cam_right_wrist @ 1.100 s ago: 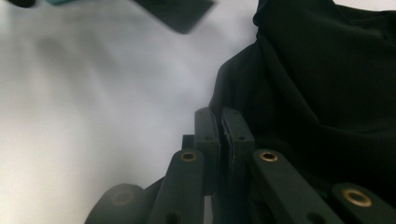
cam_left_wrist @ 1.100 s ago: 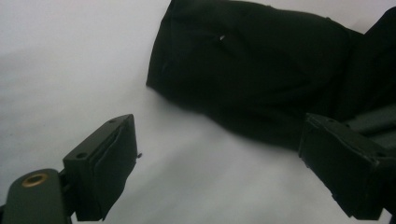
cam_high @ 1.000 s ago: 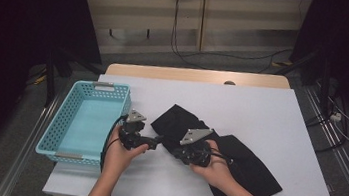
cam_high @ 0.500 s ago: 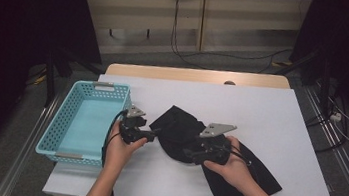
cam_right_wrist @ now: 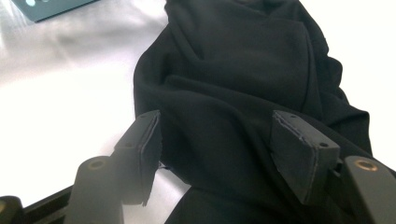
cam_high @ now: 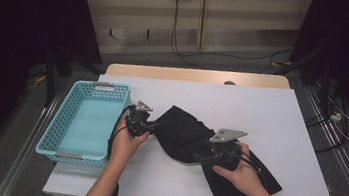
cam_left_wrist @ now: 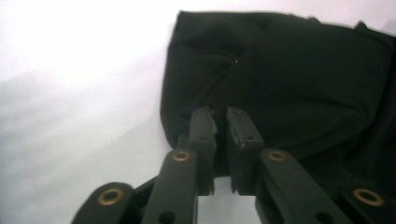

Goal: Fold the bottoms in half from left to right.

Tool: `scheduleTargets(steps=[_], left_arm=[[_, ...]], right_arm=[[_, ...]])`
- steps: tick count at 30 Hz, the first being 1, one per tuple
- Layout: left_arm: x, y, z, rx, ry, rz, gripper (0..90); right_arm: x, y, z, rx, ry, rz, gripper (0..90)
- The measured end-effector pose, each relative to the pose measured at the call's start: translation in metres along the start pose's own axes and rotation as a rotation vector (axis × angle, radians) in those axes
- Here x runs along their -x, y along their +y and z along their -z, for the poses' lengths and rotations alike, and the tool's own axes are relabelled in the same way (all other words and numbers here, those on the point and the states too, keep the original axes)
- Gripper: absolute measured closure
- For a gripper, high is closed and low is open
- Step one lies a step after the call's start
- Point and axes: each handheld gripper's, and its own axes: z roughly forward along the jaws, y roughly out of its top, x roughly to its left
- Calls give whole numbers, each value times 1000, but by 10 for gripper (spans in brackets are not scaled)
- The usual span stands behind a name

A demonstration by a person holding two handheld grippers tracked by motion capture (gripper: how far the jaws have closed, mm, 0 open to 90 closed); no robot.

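A black cloth [cam_high: 183, 134] lies rumpled on the white table [cam_high: 271, 115], with one flat end reaching toward the near right. My left gripper [cam_high: 153, 125] is at the cloth's left edge. Its jaws have just been closing. In the left gripper view they [cam_left_wrist: 220, 116] stand almost together with the edge of the cloth [cam_left_wrist: 303, 70] pinched between the tips. My right gripper [cam_high: 200, 156] rests at the cloth's near side. Its jaws have just been opening. They [cam_right_wrist: 219, 140] stand wide apart over the folds of the cloth [cam_right_wrist: 233, 70], and the pads touch nothing.
A light blue perforated basket [cam_high: 52, 133] stands at the table's left edge, close to my left hand. White tabletop extends behind and to the right of the cloth. Cables and dark stands are on the floor beyond the table.
The right gripper has let go of the cloth and drawn away to the right. The left gripper has shut on the cloth's left edge. The cloth now lies bunched between the two.
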Motion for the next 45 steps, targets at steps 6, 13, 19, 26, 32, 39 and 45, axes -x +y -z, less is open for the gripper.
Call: scheduleTargets(steps=[6,13,19,26,32,39,45], left_arm=[[-18,14,2,-5,12,46,876],[-25,9,-3,23,-3,106,624],[-15,11,-18,39,-31,58,465],[0,9,-48,-22,-102,16,653],[4,16,-43,-55,-72,17,862],[-5,24,-29,46,-26,68,868],[-19,18,-27,52,0,112,861]], right_arm=[[1,-2,1,1,-1,-5,343],[0,-2,0,0,0,-2,332],[-2,-2,-1,0,2,4,321],[-1,-2,-1,1,4,-1,317],[-1,-2,-1,0,4,-2,312],[-1,-2,0,7,2,-1,308],[0,-3,0,-4,-1,-3,292]])
